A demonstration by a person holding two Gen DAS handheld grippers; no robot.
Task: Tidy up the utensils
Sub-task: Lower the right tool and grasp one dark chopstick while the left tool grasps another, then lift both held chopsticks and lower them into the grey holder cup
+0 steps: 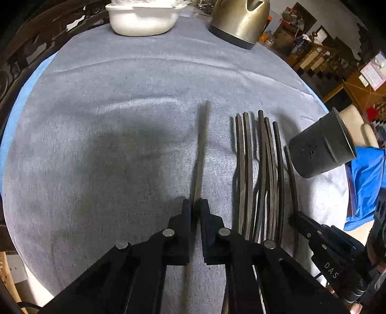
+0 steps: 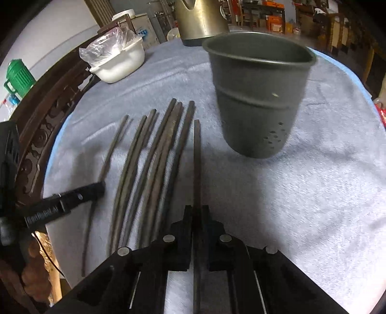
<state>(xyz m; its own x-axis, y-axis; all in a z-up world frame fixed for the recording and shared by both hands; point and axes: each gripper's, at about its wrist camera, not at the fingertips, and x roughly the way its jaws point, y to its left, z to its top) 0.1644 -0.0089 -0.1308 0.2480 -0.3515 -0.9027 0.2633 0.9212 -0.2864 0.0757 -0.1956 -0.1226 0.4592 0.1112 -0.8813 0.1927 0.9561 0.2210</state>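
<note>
Upright on the table (image 2: 313,193), a grey perforated cup (image 2: 258,96) is seen — contents hidden. One chopstick (image 1: 200,149) is clamped by the left hand-held gripper (image 1: 196,205), another chopstick (image 2: 197,164) by the right hand-held gripper (image 2: 196,212).

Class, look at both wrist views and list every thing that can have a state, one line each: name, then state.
Left tool: shut on one chopstick.
Right tool: shut on one chopstick.
Loose chopsticks: lying flat in a bunch on the grey cloth.
Grey holder cup: upright, no chopsticks seen sticking out.
Kettle: standing upright.
White dish: upright, clear plastic over it.
</note>
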